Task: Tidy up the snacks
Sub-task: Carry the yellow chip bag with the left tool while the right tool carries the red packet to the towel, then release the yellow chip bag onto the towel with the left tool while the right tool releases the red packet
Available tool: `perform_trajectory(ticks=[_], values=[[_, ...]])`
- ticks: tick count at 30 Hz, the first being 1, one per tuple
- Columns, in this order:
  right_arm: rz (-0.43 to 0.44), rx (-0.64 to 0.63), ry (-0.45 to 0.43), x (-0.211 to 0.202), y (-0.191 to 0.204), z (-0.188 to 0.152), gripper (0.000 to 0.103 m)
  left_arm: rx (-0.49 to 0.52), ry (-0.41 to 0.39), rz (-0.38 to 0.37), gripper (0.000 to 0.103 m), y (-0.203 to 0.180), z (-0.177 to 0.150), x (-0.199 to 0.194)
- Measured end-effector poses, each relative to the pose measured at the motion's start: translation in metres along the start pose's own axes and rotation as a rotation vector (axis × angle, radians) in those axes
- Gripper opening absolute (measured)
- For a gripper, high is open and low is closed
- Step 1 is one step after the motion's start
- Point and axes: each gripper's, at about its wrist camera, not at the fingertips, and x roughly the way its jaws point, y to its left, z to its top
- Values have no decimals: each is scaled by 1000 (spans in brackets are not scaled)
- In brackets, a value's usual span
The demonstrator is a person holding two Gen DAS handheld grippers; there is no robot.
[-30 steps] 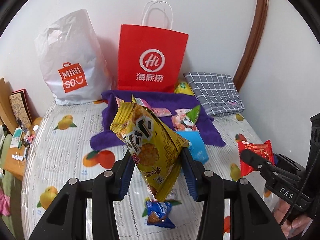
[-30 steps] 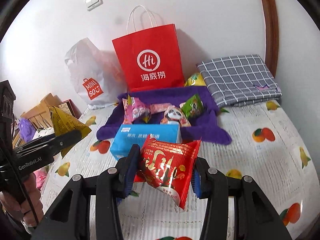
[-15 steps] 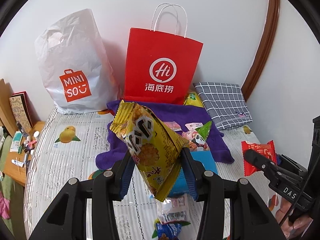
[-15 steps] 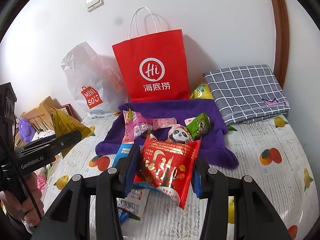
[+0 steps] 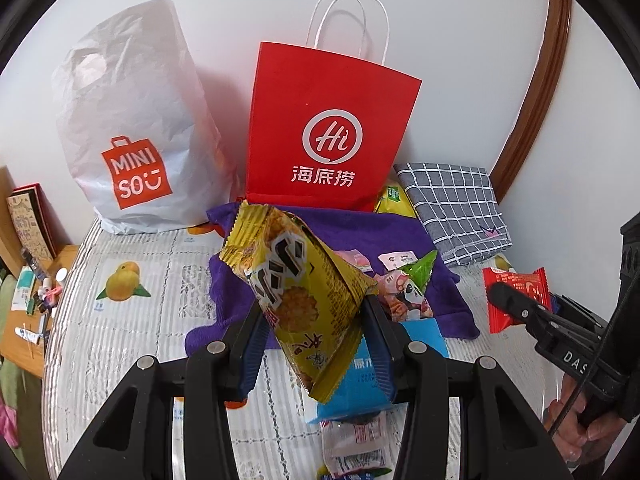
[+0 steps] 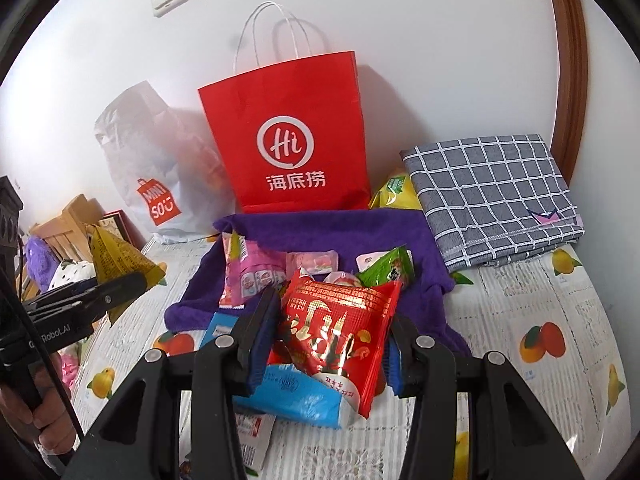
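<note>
Under everything is my bed [image 5: 132, 332], its white cover printed with oranges and pears. Against the wall stands a white Miniso plastic bag [image 5: 132, 120], and just beside it, to the right, a red Haidilao paper bag [image 5: 328, 128] with white twisted handles, upright. A folded grey checked cloth [image 6: 492, 196] lies to the right of the red bag, and a yellow packet [image 6: 394, 192] is wedged between the two. In front of the red bag a purple towel [image 6: 328, 232] is spread, carrying a pink snack pack [image 6: 256, 276], a small pink sachet [image 6: 316, 262] and a green packet [image 6: 386, 270]. A blue tissue pack [image 6: 296, 394] lies at the towel's near edge.

My left tongs [image 5: 314, 344] are clamped on a yellow cracker packet [image 5: 296, 284], held tilted above the tissue pack. My right tongs [image 6: 326, 340] pinch a red snack packet [image 6: 340, 328] by its sides, also above the tissues. Both packets hang short of the bags.
</note>
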Motion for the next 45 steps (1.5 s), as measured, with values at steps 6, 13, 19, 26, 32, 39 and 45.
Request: perform_trajectory(ticks=[6, 13, 19, 26, 32, 39, 45], values=[[3, 19, 4, 17, -7, 10, 46, 4, 8, -7, 44, 3, 10, 15], [3, 6, 4, 36, -6, 20, 46, 7, 24, -10, 44, 9, 18, 33], [9, -4, 10, 55, -2, 29, 46, 4, 34, -4, 44, 16, 24, 47], [23, -18, 16, 73, 4, 36, 46, -3, 40, 0, 44, 23, 30, 59], [32, -24, 26, 89, 7, 42, 46, -4, 52, 4, 44, 25, 34, 69], [39, -23, 24, 98, 5, 47, 46, -3, 56, 5, 44, 26, 37, 77], [38, -23, 29, 106, 3, 48, 46, -3, 62, 4, 44, 27, 38, 85]])
